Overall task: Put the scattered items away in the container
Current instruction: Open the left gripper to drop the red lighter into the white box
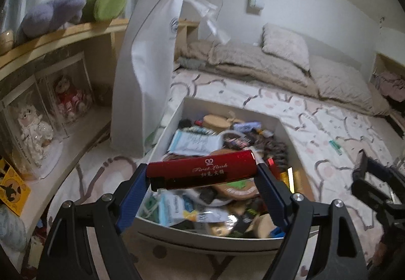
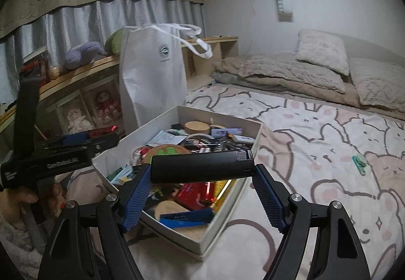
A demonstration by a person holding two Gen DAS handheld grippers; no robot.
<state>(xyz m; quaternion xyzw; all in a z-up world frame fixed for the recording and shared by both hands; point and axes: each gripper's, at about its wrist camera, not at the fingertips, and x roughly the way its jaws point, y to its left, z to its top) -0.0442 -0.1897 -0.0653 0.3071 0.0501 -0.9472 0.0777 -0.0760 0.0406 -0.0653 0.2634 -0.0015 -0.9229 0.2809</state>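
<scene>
Red lighter [image 1: 201,169] and black lighter [image 2: 202,166] are lying crosswise, each clamped end to end in the left gripper [image 1: 202,178] and right gripper [image 2: 202,173], both hovering over the crowded white box [image 2: 227,224], left nearer.

The white box [image 2: 235,193] is open on top, so a hand can come down into it from above. But it is packed full of little things, with almost no bare floor inside. A tall white paper bag [image 2: 152,72] stands just behind the box's far left corner and blocks that side. A wooden shelf [image 1: 76,34] runs along the left. To the right, the bed cover [image 2: 316,128] lies wide and flat, with only one small green thing [image 2: 359,164] on it. Pillows [image 2: 321,50] and a folded blanket [image 2: 286,74] are piled far back by the wall.
</scene>
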